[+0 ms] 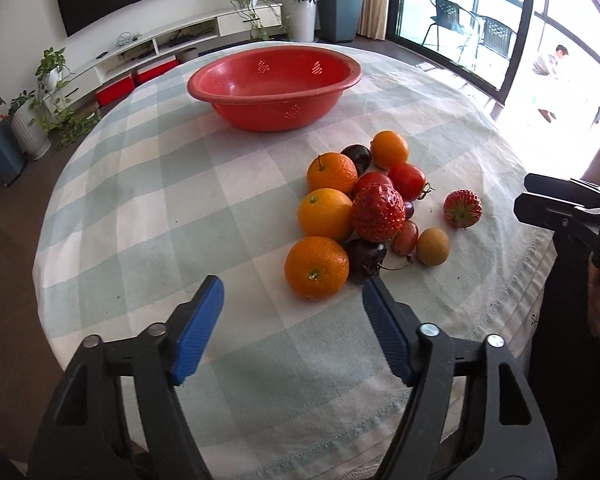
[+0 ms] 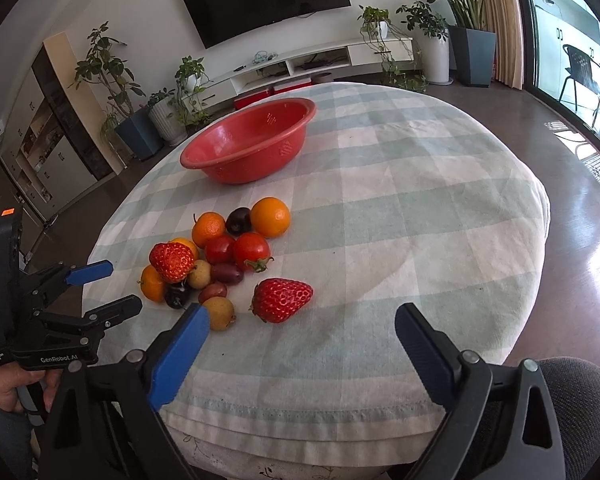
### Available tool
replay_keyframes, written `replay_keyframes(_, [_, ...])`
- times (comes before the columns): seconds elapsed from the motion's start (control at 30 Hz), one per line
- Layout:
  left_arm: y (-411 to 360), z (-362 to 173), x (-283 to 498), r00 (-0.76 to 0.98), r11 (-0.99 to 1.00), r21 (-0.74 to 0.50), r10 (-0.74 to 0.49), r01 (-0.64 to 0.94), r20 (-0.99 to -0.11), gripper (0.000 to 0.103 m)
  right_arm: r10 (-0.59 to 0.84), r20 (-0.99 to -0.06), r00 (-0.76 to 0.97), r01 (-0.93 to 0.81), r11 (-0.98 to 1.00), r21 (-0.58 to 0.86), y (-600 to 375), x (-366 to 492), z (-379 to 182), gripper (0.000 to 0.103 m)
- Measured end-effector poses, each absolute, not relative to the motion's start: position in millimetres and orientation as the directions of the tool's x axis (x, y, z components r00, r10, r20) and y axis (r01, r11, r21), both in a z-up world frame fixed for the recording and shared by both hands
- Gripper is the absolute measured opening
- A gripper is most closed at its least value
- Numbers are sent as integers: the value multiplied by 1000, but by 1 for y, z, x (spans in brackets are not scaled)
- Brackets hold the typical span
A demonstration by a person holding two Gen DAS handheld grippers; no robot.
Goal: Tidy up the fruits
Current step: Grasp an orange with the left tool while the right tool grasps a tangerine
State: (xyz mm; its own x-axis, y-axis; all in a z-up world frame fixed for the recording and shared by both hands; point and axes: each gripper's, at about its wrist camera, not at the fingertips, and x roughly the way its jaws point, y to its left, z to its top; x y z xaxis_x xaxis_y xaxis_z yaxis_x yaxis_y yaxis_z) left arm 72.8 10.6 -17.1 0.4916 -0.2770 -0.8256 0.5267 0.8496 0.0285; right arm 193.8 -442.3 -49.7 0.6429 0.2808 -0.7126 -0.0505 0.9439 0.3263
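Observation:
A heap of fruit lies on the checked tablecloth (image 1: 160, 208): several oranges (image 1: 316, 267), a large strawberry (image 1: 378, 213) on top, tomatoes, dark cherries, grapes and a tan longan (image 1: 432, 246). A second strawberry (image 2: 282, 299) lies apart from the heap. A red colander bowl (image 1: 274, 84) stands empty at the far side. My left gripper (image 1: 294, 300) hovers open just short of the nearest orange, nothing between its blue pads. My right gripper (image 2: 302, 322) is open wide, near the lone strawberry.
The table's front edge curves close under both grippers. Beyond the table are a TV wall unit (image 2: 300, 64), potted plants (image 1: 300, 8) and a glass door (image 1: 460, 20) with chairs outside. A hand (image 2: 8, 390) holds the left gripper's handle.

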Motion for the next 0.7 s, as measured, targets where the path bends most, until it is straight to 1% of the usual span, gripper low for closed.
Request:
replay_keyframes(0.03, [10, -18, 76, 483, 847, 18, -286, 531, -828, 54, 284, -713, 641, -49, 942, 331, -441, 192, -50, 97])
replay_keyframes(0.07, [10, -20, 78, 474, 845, 9, -292, 535, -831, 53, 286, -715, 637, -49, 942, 333, -441, 194, -50, 97])
replay_keyframes(0.33, [-1, -34, 87, 414, 814, -32, -328, 580, -849, 52, 299, -729, 616, -47, 938, 344, -458, 213, -51, 97])
replay_keyframes(0.47, [0, -36, 92, 385, 804, -83, -369, 588, -846, 43, 299, -731, 613, -48, 938, 343, -459, 217, -50, 96])
replay_keyframes(0.6, [2, -37, 93, 377, 801, -106, -389, 590, -840, 42, 303, -734, 609, -49, 937, 346, -460, 218, -51, 96])
replay_keyframes(0.7, [5, -35, 93, 377, 801, -120, -400, 586, -835, 38, 304, -735, 606, -55, 938, 343, -459, 219, -52, 96])
